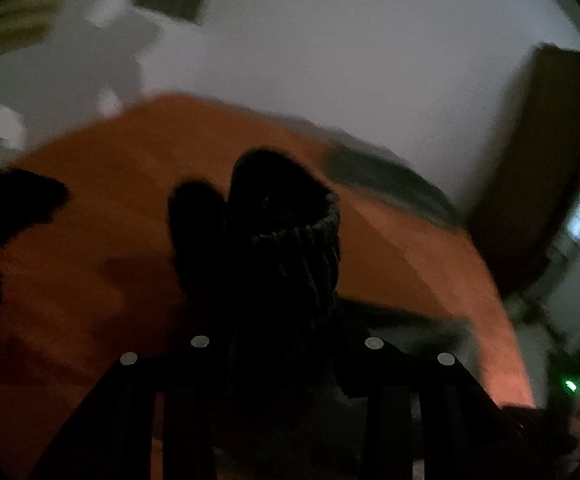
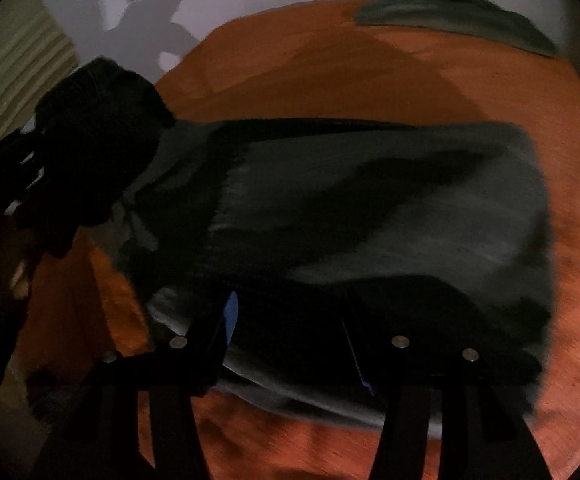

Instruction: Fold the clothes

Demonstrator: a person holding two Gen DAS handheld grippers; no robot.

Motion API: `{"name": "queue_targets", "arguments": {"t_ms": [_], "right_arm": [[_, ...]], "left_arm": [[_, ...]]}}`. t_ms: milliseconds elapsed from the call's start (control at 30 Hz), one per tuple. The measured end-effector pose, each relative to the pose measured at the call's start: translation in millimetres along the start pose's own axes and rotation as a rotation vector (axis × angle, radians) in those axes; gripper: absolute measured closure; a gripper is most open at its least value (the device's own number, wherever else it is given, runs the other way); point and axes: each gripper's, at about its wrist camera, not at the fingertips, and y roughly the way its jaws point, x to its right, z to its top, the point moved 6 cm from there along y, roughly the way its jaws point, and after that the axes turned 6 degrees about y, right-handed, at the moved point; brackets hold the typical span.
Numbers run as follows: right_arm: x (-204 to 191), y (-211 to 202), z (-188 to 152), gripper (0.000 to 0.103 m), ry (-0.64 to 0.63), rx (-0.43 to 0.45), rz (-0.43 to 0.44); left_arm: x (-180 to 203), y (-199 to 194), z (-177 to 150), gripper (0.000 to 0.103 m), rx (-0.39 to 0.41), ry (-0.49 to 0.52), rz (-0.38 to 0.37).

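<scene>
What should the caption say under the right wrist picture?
Dark grey garment spread on an orange bed cover, the right tool at its near edge.

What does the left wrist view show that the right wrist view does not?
Only the left wrist view shows a black knitted ribbed cuff bunched between the left hand-held gripper, plus a small green light. Only the right wrist view shows the dark grey garment spread flat. Both show the orange bed cover and a green-grey pillow.
</scene>
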Motion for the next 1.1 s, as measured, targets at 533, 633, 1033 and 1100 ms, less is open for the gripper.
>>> {"name": "queue_targets", "arguments": {"t_ms": [533,633,1033,1100], "right_arm": [[105.4,-74.5,-49.8,0.050,0.330,0.061,-0.131],[92.8,-62.7,-32.4,0.045,0.292,0.050,-0.075],[20.9,40.7,38.3,0.023,0.279,-0.149,0.188],[13.8,56.7,42.1,0.021,0.282,-0.192,0.156]], "left_arm": [[165.7,63.4,-105.8,0.050,-0.246,0.496,-0.117],[160.4,47.5,-94.7,0.047,-0.220,0.461,-0.201],[-43.2,-9.0,-41.3,0.042,-0.192,0.065,0.142],[-77.2,-17.0,-42.3,0.042,-0.200,-0.005,0.196]]}}
